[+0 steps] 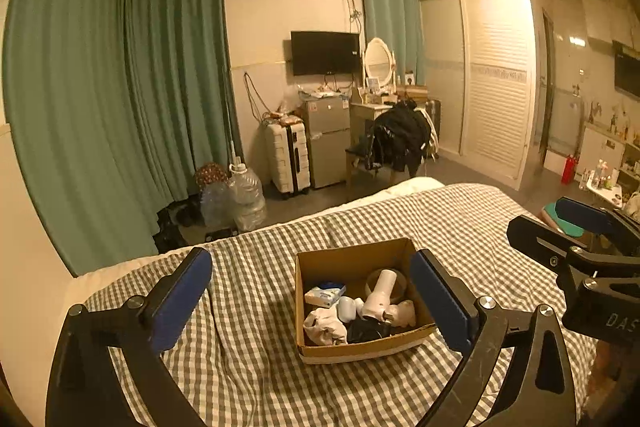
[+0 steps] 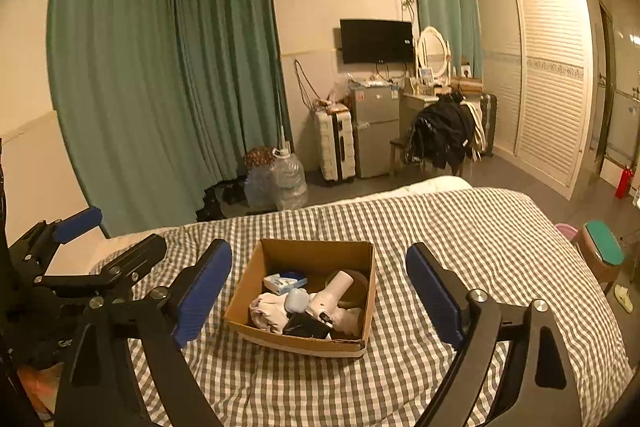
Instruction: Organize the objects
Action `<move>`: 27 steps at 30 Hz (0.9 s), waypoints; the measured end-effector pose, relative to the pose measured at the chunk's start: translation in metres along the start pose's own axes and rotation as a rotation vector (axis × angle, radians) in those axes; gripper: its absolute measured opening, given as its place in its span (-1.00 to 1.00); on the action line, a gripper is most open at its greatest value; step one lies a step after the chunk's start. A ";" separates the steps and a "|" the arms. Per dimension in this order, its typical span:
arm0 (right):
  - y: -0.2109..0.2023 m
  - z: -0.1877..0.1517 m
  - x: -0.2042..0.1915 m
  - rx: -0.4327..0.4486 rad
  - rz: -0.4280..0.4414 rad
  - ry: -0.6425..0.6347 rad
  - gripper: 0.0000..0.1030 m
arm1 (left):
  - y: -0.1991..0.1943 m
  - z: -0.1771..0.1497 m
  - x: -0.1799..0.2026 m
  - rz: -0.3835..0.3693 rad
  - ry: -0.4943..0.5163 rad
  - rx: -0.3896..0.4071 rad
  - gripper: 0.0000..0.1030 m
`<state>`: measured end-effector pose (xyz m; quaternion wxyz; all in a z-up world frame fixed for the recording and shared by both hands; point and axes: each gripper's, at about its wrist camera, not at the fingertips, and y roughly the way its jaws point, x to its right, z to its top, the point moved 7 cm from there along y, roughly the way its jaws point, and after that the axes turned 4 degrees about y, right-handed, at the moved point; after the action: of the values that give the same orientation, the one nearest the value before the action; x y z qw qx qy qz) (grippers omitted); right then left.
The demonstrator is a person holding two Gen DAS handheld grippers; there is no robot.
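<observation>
While both tools hang spread and empty, your left tool [image 1: 312,301] and right tool [image 2: 320,297] frame the filled cardboard box [image 2: 304,341] mid-bed [image 2: 500,227] | step: packing looks done | next: check for strays.

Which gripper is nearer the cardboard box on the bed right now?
Roughly level; neither clearly nearer. The left gripper hangs open, back from the cardboard box, offset toward its left side. The right gripper hangs open beside it, offset toward the box's right side.
</observation>
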<state>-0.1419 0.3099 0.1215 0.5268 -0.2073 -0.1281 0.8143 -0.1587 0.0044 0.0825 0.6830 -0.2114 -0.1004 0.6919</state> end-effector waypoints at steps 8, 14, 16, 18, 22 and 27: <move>-0.034 -0.004 -0.006 0.181 -0.011 -0.054 0.97 | -0.024 -0.021 -0.004 0.052 -0.007 0.072 1.00; -0.015 -0.036 0.005 0.148 -0.040 -0.080 0.97 | -0.021 -0.050 -0.008 0.061 -0.063 0.099 1.00; -0.003 -0.052 0.013 0.129 -0.052 -0.069 0.97 | -0.018 -0.061 -0.008 0.077 -0.078 0.112 1.00; 0.007 -0.066 0.017 0.120 -0.038 -0.051 0.97 | -0.014 -0.071 -0.007 0.103 -0.086 0.129 1.00; 0.031 -0.098 0.029 0.100 -0.047 -0.006 0.97 | -0.002 -0.099 0.000 0.153 -0.076 0.143 1.00; 0.044 -0.124 0.030 0.115 -0.098 -0.084 0.97 | 0.018 -0.133 0.000 0.184 -0.100 0.103 1.00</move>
<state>-0.1292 0.3177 -0.0123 0.5712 -0.1361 -0.1131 0.8015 -0.1179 -0.0166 -0.0436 0.6206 -0.1497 -0.0790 0.7656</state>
